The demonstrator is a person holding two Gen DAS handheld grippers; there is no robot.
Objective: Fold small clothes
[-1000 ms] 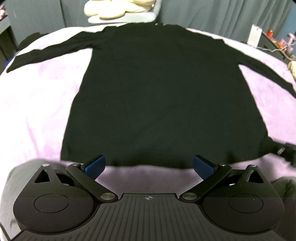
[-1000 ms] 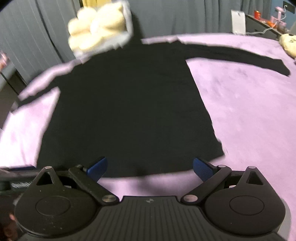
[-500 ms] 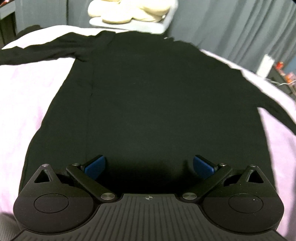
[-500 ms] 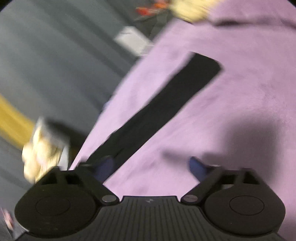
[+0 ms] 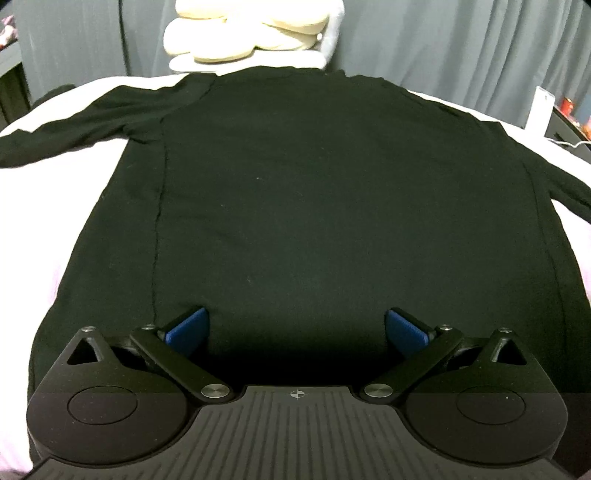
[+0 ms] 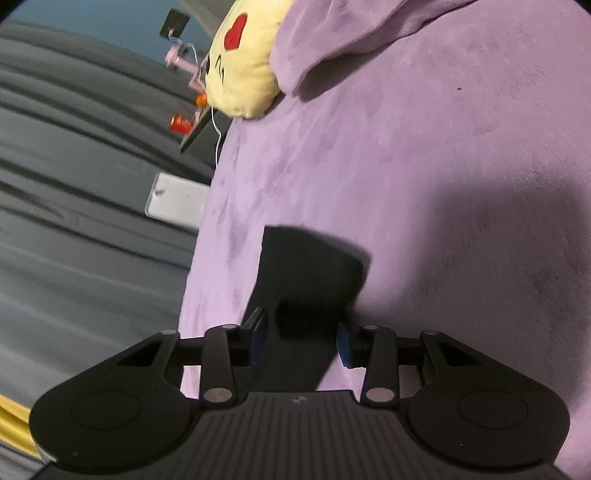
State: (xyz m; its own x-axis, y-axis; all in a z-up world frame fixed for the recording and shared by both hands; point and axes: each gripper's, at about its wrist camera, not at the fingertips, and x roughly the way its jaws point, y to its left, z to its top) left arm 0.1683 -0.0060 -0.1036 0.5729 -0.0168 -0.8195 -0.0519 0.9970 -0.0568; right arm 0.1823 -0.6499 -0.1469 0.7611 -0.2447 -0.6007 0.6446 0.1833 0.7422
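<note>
A black long-sleeved shirt (image 5: 295, 206) lies flat on the purple blanket (image 5: 22, 229), both sleeves spread out to the sides. My left gripper (image 5: 295, 328) is open and empty, low over the shirt's lower middle. In the right wrist view the cuff end of the right sleeve (image 6: 310, 266) lies on the blanket (image 6: 443, 184). My right gripper (image 6: 301, 339) hovers over that sleeve end with the jaws partly closed, the sleeve between the blue pads (image 6: 345, 345). The pads do not press the cloth.
A stack of cream cushions (image 5: 243, 33) on a white seat stands beyond the collar. A yellow plush pillow with a red heart (image 6: 243, 62) lies at the bed's edge. Grey curtains (image 6: 74, 184) and a small shelf with a red can (image 6: 181, 123) are beside the bed.
My left gripper moved forward over the shirt's body. My right gripper swung right along the sleeve to its cuff and narrowed its jaws.
</note>
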